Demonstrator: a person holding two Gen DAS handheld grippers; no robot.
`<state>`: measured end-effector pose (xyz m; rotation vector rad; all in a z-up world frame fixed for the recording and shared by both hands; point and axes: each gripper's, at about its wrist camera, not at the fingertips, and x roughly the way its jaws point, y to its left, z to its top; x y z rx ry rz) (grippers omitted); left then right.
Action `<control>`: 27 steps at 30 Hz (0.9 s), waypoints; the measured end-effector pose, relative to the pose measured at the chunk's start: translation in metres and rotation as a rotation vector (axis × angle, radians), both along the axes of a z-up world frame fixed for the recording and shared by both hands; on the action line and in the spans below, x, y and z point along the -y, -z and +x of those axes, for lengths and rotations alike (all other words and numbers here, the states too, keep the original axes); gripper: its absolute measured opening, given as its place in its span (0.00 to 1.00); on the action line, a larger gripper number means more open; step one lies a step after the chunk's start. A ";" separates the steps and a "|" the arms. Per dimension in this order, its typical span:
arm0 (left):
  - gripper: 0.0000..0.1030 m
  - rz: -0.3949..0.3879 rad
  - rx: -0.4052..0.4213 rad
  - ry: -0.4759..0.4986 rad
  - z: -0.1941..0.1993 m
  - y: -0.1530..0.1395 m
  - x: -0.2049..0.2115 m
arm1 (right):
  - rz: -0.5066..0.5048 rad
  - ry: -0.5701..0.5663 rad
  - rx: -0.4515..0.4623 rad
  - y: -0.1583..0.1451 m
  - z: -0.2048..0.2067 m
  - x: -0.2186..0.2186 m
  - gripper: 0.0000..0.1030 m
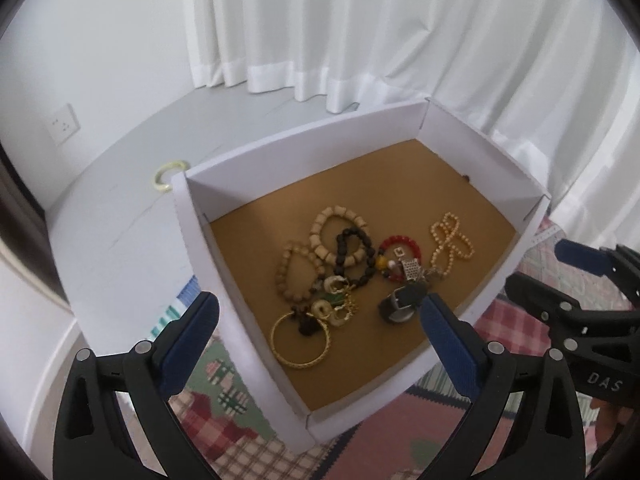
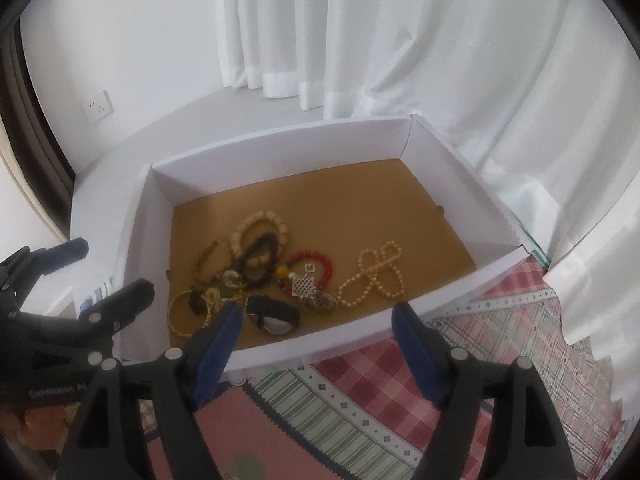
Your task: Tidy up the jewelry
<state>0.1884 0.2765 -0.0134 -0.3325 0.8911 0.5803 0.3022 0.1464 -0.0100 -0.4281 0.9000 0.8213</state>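
A white cardboard box (image 1: 304, 136) with a brown floor holds a heap of jewelry: a gold bangle (image 1: 300, 340), a pale wooden bead bracelet (image 1: 338, 236), a dark bead bracelet (image 1: 356, 256), a red bead bracelet (image 1: 400, 252), a pearl necklace (image 1: 450, 246) and a dark watch (image 1: 402, 306). A pale green bangle (image 1: 170, 174) lies outside, behind the box's left corner. My left gripper (image 1: 320, 316) is open and empty above the box's near edge. My right gripper (image 2: 318, 322) is open and empty over the box's front wall (image 2: 360, 328); the pearls (image 2: 372, 276) and watch (image 2: 274, 314) lie just beyond it.
The box sits on a patchwork plaid cloth (image 2: 360, 400). White curtains (image 1: 360, 20) hang behind and to the right. A grey ledge (image 1: 120, 200) runs along the left with a wall socket (image 1: 63, 124). The right gripper also shows in the left wrist view (image 1: 580, 276).
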 end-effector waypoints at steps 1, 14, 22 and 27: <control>0.98 -0.003 -0.006 -0.001 0.000 -0.001 -0.001 | -0.005 0.002 -0.006 -0.001 0.000 0.000 0.77; 0.98 -0.045 -0.069 0.011 0.008 -0.033 -0.007 | -0.077 -0.001 -0.051 -0.027 0.008 -0.012 0.77; 0.98 -0.045 -0.076 0.011 0.010 -0.034 -0.008 | -0.114 -0.001 -0.059 -0.022 0.009 -0.012 0.77; 0.98 -0.057 -0.084 0.022 0.012 -0.030 -0.007 | -0.116 0.012 -0.060 -0.018 0.011 -0.008 0.77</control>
